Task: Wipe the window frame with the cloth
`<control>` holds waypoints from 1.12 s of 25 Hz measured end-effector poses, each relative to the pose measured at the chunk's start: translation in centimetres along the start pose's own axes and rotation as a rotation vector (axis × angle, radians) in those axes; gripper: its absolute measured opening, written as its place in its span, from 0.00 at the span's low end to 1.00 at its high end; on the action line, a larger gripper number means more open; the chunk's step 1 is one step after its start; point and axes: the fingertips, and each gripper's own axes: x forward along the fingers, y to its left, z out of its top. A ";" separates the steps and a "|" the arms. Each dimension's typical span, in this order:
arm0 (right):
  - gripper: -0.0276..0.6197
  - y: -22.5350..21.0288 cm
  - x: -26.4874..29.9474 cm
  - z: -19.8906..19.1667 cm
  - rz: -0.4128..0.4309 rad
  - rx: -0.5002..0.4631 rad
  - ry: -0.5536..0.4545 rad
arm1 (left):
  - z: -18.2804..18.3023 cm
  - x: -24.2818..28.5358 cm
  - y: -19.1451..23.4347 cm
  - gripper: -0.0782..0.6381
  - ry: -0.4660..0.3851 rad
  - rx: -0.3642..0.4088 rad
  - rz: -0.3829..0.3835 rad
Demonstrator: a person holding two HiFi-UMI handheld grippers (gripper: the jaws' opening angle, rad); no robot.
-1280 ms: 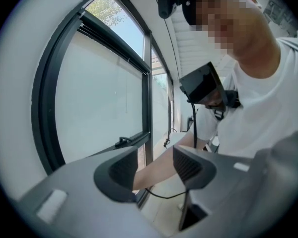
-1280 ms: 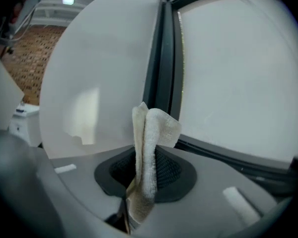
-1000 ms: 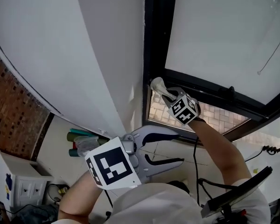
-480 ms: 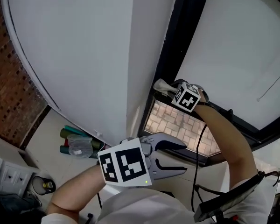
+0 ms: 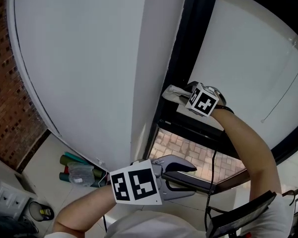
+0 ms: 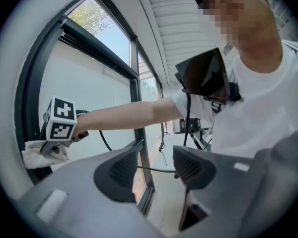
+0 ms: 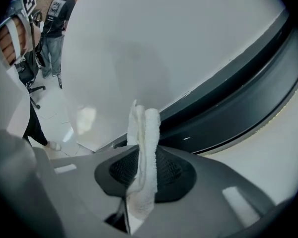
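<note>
Head view: right gripper (image 5: 181,98) half-hides cloth (image 5: 170,90).

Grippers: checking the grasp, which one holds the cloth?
The right gripper, shut on the white cloth at the window frame; the left gripper hangs open, empty.

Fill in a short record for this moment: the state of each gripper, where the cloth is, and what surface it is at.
left gripper: jaws apart, nothing between them, held low, away from the work
right gripper: shut on the cloth
cloth: white, folded, sticking out past the jaws
window frame: dark, beside a white wall
cloth position: at the frame's upright, near where a crossbar joins it
contact: head view suggests the cloth touches the frame; not certain
</note>
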 end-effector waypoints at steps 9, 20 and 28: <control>0.15 -6.8 -5.7 2.7 -0.083 -0.015 -0.008 | 0.8 0.4 -0.2 0.45 -0.015 0.030 -0.021; 0.15 -17.8 -16.0 8.4 -0.284 -0.095 -0.022 | 1.1 0.7 0.2 0.45 -0.047 0.060 -0.031; 0.15 -25.8 -22.9 11.3 -0.405 -0.104 -0.015 | 1.6 0.9 0.4 0.45 -0.054 0.078 -0.050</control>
